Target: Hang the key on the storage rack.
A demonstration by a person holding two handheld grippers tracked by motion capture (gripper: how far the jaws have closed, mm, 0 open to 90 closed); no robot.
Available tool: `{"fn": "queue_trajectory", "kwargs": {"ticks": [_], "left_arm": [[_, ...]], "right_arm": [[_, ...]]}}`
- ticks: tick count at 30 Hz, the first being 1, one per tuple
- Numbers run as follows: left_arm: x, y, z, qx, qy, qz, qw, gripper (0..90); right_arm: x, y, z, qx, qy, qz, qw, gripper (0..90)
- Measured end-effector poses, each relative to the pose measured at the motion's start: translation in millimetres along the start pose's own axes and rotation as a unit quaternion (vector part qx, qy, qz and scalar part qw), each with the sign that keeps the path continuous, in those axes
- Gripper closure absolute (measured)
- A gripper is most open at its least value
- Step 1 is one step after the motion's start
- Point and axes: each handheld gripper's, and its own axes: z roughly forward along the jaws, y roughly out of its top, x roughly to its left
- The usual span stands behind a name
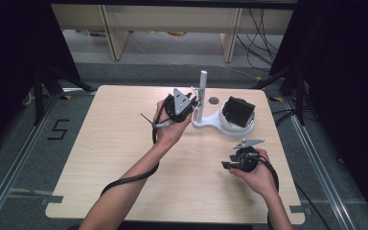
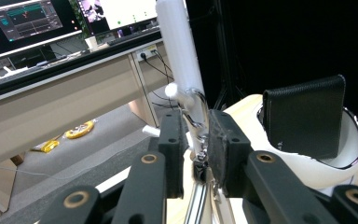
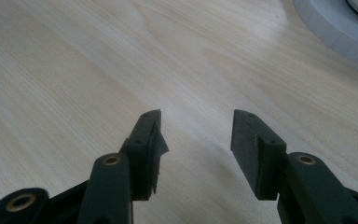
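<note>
High view: table (image 1: 124, 167) wooden, one; white stand (image 1: 215, 122) near far edge, one bowl-shaped base, one upright post (image 1: 202, 84). One black wallet (image 1: 238, 111) leans inside bowl. Left gripper view adds detail: thin shiny metal hook (image 2: 196, 116) on post, sits between jaws of left gripper (image 2: 196, 149), jaws slightly apart, pads not clearly pressing. Right gripper view: right gripper (image 3: 196, 140) released, nothing between jaws, bare wood under. Two grippers, two hands.
</note>
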Motion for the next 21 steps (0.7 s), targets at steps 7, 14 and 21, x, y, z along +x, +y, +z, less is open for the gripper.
{"fn": "queue_trajectory", "kwargs": {"ticks": [7,14,21], "left_arm": [[9.8,-3.0,-12.3,0.007,-0.010,-0.021,0.9997,68.0],[23.7,-12.6,-30.4,0.024,-0.022,-0.030,0.9990,60.1],[39.1,-30.3,-56.4,0.030,-0.032,-0.025,0.9987,46.8]], "right_arm": [[0.0,0.1,0.4,-0.002,-0.002,-0.003,1.0000,53.5],[0.9,-0.3,-0.3,0.001,0.000,0.006,1.0000,53.4],[0.2,-1.1,0.3,-0.005,-0.003,0.002,1.0000,53.3]]}}
